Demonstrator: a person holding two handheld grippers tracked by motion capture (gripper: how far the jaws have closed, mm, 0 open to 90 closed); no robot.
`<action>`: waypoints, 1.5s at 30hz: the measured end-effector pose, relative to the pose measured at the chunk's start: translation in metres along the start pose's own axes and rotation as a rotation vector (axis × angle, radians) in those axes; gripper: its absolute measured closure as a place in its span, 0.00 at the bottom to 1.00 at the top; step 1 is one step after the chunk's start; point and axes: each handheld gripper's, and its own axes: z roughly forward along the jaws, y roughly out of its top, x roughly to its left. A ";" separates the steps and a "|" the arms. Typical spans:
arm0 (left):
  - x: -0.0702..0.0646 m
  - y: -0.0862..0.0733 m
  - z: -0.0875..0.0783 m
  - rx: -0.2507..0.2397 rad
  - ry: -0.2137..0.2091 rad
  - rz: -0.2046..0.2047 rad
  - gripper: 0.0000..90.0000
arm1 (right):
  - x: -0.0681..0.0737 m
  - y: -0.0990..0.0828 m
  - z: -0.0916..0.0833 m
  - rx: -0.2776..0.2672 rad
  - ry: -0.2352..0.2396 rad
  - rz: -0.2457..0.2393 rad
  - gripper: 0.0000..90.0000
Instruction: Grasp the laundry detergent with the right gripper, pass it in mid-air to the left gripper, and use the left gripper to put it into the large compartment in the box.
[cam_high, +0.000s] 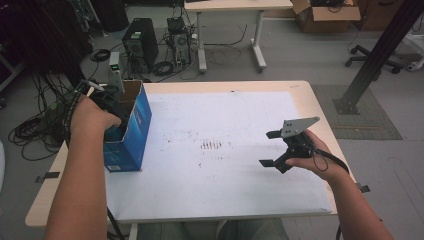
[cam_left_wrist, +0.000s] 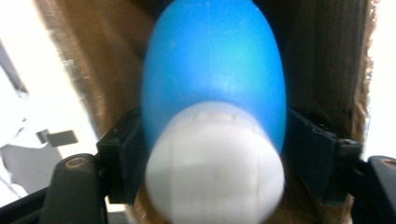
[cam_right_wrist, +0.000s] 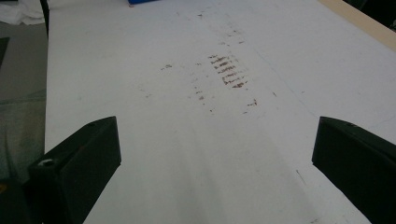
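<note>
The left gripper, held in the left hand at the table's left edge, reaches down into the open top of a blue cardboard box and has a blue-and-white egg-shaped object between its jaws; in the left gripper view the jaws stand on either side of the object's widest part, just beside it or lightly against it, and I cannot tell whether the pads press on it, so whether this is a grip or a release is unsettled. The object's long axis runs straight along the gripper's own line, white rounded end toward the camera and blue pointed end away into the box, with the brown inner walls of the box around it. This is the relation the coming move turns on: the object lies directly ahead of the left gripper and inside the box, so I judge that any withdrawal should go back along that same axis, up through the opening, without dragging on the cardboard flaps. The left hand is plainly the nearer one. Farther across, near the table's right edge, the right gripper rests in the right hand above the white sheet, its jaws spread wide with nothing between them, pointing toward the brown smudges near the middle of the sheet, well apart from the box
</note>
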 end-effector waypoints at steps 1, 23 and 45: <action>0.000 -0.001 -0.004 -0.011 -0.003 -0.004 0.28 | 0.001 0.000 0.000 -0.002 0.000 -0.001 0.01; -0.001 -0.019 -0.035 -0.046 0.008 0.003 0.19 | 0.006 0.008 0.001 -0.012 0.007 -0.019 0.01; -0.041 -0.040 -0.082 -0.121 -0.019 0.062 0.15 | 0.011 0.011 -0.007 -0.029 0.004 -0.025 0.01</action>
